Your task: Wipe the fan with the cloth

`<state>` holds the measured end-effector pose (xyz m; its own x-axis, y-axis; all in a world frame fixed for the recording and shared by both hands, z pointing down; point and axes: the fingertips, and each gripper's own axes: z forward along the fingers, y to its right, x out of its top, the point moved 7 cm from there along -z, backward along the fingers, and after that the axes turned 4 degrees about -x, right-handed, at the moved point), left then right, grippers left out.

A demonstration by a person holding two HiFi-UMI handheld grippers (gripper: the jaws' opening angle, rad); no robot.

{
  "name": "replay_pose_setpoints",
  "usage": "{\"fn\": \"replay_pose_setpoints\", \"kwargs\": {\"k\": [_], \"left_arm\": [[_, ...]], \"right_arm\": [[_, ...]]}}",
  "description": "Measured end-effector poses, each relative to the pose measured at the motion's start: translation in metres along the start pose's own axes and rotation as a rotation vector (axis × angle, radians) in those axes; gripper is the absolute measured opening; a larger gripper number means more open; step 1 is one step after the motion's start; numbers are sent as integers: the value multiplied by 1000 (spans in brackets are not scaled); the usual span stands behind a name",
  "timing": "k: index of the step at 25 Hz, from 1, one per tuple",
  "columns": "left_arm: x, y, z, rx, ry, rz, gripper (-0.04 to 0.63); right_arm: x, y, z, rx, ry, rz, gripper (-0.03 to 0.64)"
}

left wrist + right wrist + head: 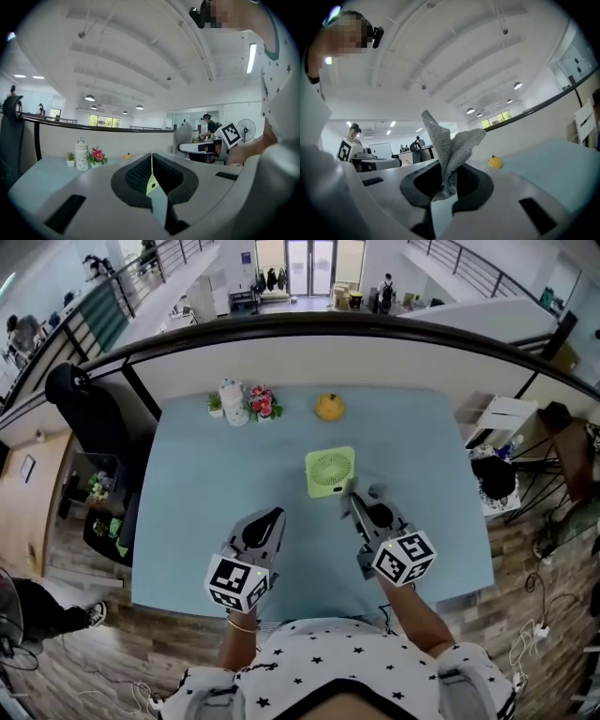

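A small green square fan (330, 472) stands on the light blue table (206, 484), near its middle. My right gripper (354, 500) is just right of and below the fan, shut on a grey knitted cloth (449, 151). The cloth sticks up out of the jaws and shows as a grey tuft (377, 491) in the head view. My left gripper (273, 518) hovers left of and below the fan, with its jaws closed together and nothing held. In the left gripper view, the left gripper (151, 164) shows only a thin yellow-green sliver in the slit between its jaws.
At the table's far edge stand a white bottle (231, 399), a small potted plant (215, 405), pink flowers (262, 401) and an orange round ornament (329, 407). A black chair (89, 413) is off the left side. A white shelf (497, 423) and clutter are off the right side.
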<state>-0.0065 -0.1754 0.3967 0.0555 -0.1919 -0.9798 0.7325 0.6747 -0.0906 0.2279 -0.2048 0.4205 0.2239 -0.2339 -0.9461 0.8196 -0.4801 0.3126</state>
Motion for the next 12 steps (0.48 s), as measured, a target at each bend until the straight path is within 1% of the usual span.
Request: {"fn": "replay_pose_setpoints", "kwargs": {"k": [5, 12], "left_arm": [[11, 26, 12, -21, -4, 40, 32], [14, 51, 17, -40, -5, 44, 32]], "right_arm": [[18, -4, -22, 37, 42, 2, 51], [26, -4, -43, 61, 46, -19, 46]]}}
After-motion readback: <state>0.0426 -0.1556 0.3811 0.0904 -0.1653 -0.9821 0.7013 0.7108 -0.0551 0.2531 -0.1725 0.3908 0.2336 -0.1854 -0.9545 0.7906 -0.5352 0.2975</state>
